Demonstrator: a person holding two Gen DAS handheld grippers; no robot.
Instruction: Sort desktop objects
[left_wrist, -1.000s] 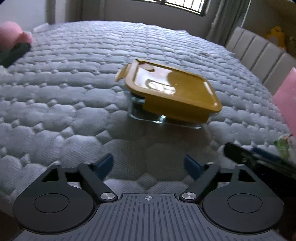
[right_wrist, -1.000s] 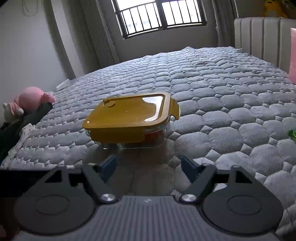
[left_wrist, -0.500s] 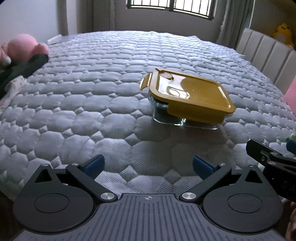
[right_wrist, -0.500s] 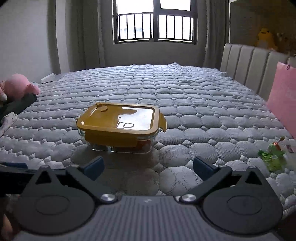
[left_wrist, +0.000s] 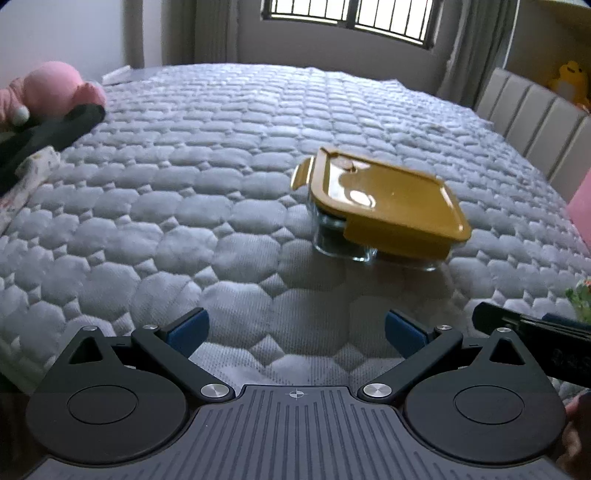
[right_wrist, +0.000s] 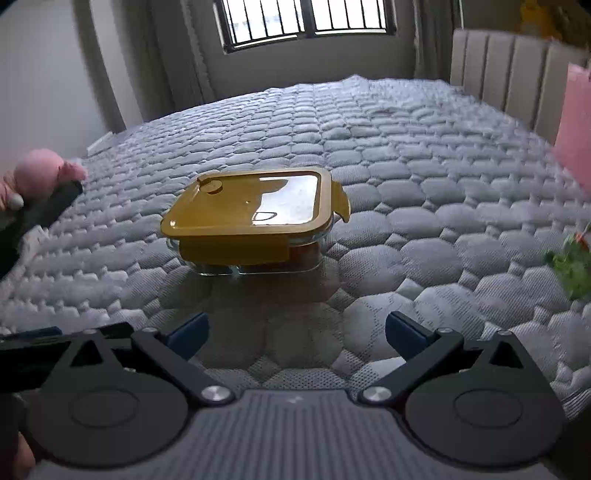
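A glass food box with a yellow lid (left_wrist: 384, 206) sits on the grey quilted bed (left_wrist: 184, 229); it also shows in the right wrist view (right_wrist: 255, 218), with something reddish inside. My left gripper (left_wrist: 295, 332) is open and empty, well short of the box and to its left. My right gripper (right_wrist: 295, 332) is open and empty, in front of the box. A small green toy (right_wrist: 570, 262) lies on the bed at the right, also at the edge of the left wrist view (left_wrist: 581, 299).
A pink plush toy (left_wrist: 51, 88) on dark cloth lies at the bed's left edge. A pink pillow (right_wrist: 574, 147) and a padded headboard (right_wrist: 513, 74) stand at the right. The right gripper's body (left_wrist: 532, 339) shows in the left view.
Both grippers pulled back from the box and rose, then came slightly nearer again. Both jaws opened wider. The box has not moved.
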